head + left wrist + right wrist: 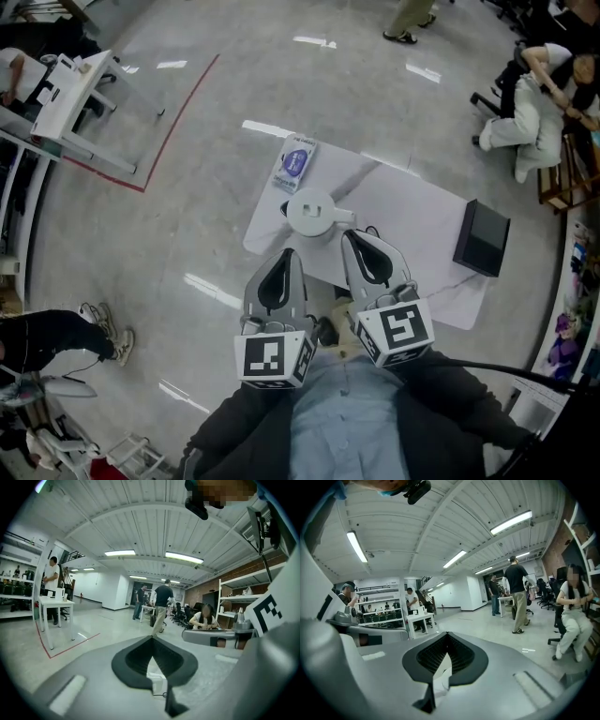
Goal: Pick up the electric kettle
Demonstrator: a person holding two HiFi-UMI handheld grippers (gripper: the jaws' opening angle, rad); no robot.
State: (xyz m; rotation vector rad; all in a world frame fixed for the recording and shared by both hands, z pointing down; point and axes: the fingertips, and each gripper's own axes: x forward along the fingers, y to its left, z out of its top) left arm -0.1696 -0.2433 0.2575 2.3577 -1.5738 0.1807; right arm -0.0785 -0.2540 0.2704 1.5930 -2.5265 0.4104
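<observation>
Round and white, with a small knob on its lid: electric kettle point(312, 214), standing on the white table point(422, 216) at 12 o'clock. Near it at 6 o'clock, side by side and tipped a bit down: left gripper point(289, 253) and right gripper point(349, 236), both pinched together, holding nothing.

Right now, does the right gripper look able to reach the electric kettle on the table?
Probably yes. The right gripper is close to the electric kettle, with nothing between them. Its jaws are together, so they must open first.
</observation>
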